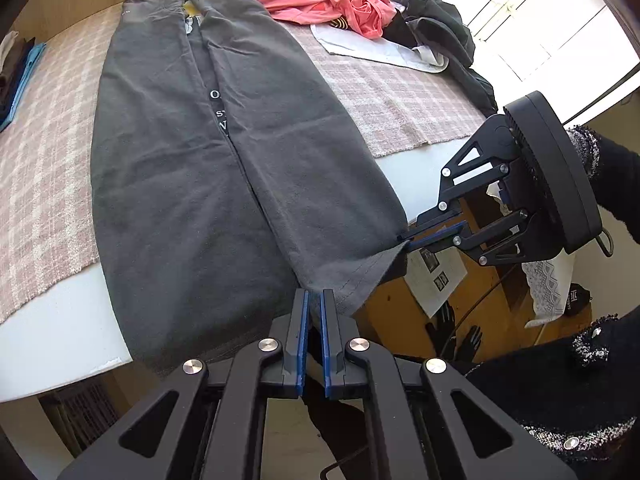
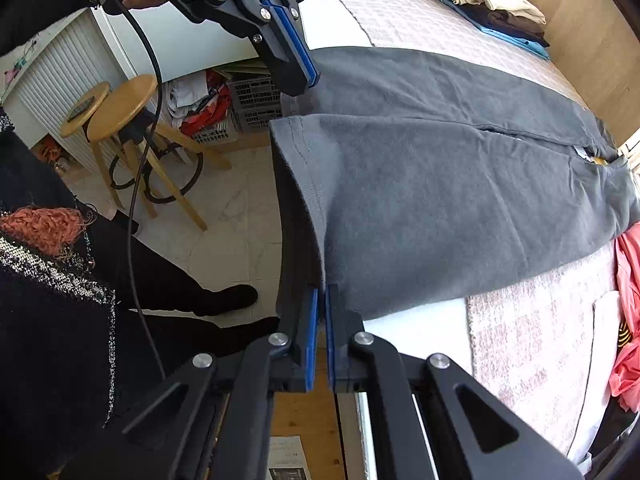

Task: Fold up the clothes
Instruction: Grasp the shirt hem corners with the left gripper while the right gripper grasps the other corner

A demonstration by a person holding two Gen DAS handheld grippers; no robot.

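1. Lying lengthwise on a bed with a pink checked cover point(image 1: 48, 168), a dark grey T-shirt point(image 1: 192, 184) has both sides folded in to meet along the middle, and its hem hangs over the white edge of the mattress point(image 1: 52, 328).
2. The left gripper point(image 1: 315, 300) has its blue pads drawn nearly together on the hem at one bottom corner; grey cloth sits between them.
3. The right gripper point(image 2: 322, 292) is likewise clamped tight on the other bottom corner, seen from the left wrist view pinching the hem's edge.
4. Both grippers point steeply down at the hem, near each other along the edge.
5. At the far end of the bed lie a crumpled pink garment point(image 1: 328, 0), a black garment point(image 1: 440, 20) and something white, perhaps a shirt, though the view there is too bright to be sure.
6. A stack of folded clothes point(image 2: 488, 8) rests at the other side of the bed.
7. Beside the bed stand two wooden stools point(image 2: 120, 120) and a grey crate point(image 2: 252, 104).
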